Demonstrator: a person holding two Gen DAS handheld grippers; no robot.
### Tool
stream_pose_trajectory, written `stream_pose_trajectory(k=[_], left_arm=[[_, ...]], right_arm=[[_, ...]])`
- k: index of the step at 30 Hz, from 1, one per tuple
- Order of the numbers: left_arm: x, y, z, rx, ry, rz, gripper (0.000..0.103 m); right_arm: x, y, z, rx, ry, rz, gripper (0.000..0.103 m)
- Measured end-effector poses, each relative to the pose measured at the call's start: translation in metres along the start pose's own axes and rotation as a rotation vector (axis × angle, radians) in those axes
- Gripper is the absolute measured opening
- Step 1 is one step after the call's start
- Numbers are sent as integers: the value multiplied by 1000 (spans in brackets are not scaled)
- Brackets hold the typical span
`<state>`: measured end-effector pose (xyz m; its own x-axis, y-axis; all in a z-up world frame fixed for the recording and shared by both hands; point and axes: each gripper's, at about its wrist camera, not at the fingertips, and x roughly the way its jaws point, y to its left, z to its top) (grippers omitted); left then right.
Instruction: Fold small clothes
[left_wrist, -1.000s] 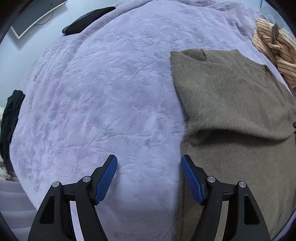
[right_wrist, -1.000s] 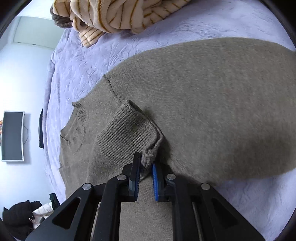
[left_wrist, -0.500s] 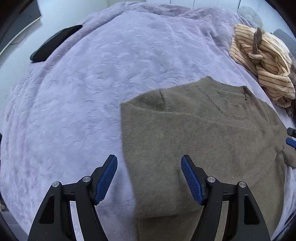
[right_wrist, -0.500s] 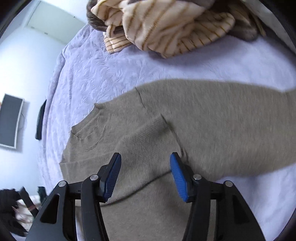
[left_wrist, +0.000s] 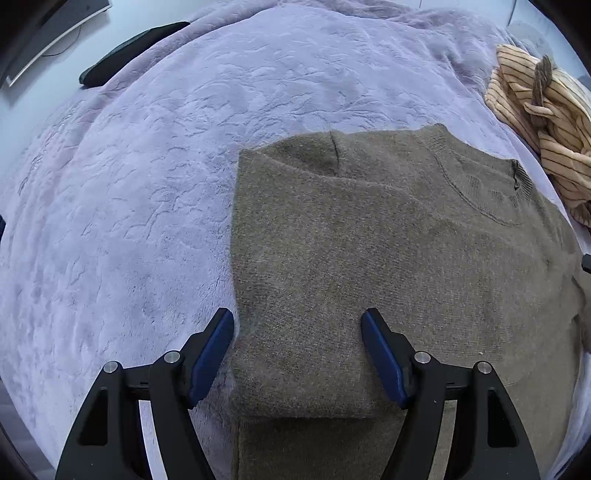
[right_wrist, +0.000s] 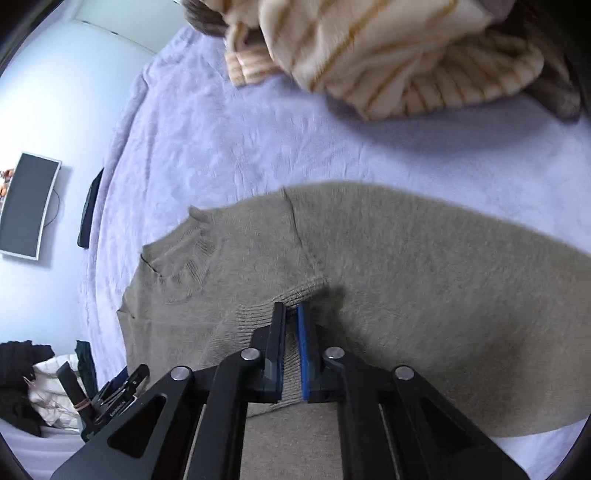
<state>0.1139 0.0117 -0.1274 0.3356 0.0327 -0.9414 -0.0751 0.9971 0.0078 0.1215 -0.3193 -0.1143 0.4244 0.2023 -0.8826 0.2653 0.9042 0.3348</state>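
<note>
Two grippers over one garment. Olive-brown sweater (left_wrist: 388, 258) lies flat on the lilac blanket (left_wrist: 166, 184), neckline toward the far side; its left sleeve is folded in across the body, leaving a straight edge on that side.

Right gripper (right_wrist: 291, 314): jaws nearly closed, pinching the ribbed cuff (right_wrist: 295, 295) of the other sleeve above the chest area. View is motion-blurred, so whether one layer or two sits in the pinch I cannot tell.

Left gripper (left_wrist: 297, 332): wide open, holding nothing, hovering above the folded left edge near the hem end.

Judgement: step in hand is laying the right sleeve across the body. To do it well:
- carry the cuff straight across, low and taut, so the sleeve lands flat without a twist
- let go only once the cuff rests on the knit
- left gripper could press the folded edge to stop the body sliding on the plush

Striped beige garment (left_wrist: 546, 122) sits heaped beyond the collar, apart from the sweater.
</note>
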Motion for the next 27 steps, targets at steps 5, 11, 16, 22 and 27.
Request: stream_pose_trajectory(k=[5, 11, 16, 22, 27], left_arm=[[-22, -5, -1, 19, -41, 26, 73], [-26, -29, 24, 119, -63, -36, 73], [-2, -70, 37, 166, -22, -86, 73], [13, -82, 39, 100, -79, 42, 73], [20, -66, 40, 59, -65, 32, 73]], right_arm=[[-4, -40, 2, 61, 15, -193, 3], [-22, -57, -43, 224, 40, 144, 63], [10, -65, -71, 374, 58, 265, 66], [21, -50, -57, 409, 13, 289, 7], [-13, -40, -49, 171, -50, 91, 7]])
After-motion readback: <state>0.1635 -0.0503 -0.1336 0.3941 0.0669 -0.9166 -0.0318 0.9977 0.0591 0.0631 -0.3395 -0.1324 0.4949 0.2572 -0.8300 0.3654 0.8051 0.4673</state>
